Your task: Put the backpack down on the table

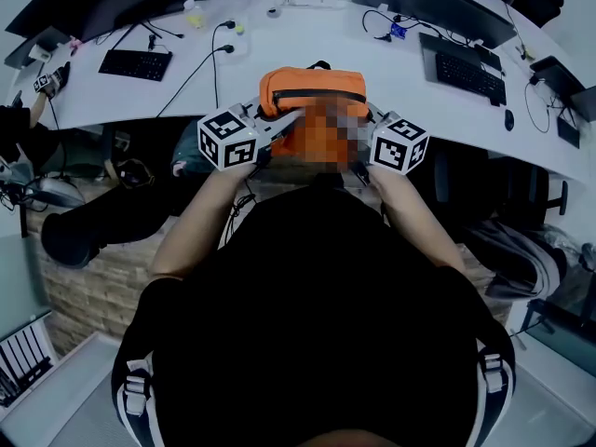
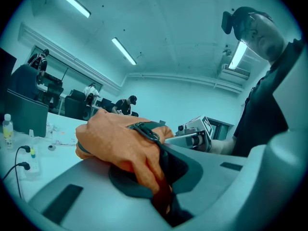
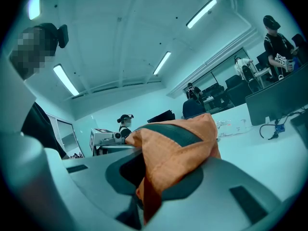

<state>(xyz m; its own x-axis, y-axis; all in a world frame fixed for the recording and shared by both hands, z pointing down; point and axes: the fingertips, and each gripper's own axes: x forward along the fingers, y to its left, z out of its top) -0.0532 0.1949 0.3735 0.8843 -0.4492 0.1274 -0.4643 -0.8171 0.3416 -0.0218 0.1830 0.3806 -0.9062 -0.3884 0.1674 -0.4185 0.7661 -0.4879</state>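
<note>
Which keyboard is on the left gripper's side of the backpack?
The keyboard left of the orange backpack; the other keyboard lies right of it.

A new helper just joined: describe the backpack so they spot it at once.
Find the long curved white table with keyboards and monitors. At the middle of its near edge, between the left gripper and right gripper whose fingers pinch its sides, is the backpack. It alone is bright orange with dark trim; the gear around it is mostly black.

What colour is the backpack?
It's an orange fabric backpack with dark trim; the head view shows it best.
</note>
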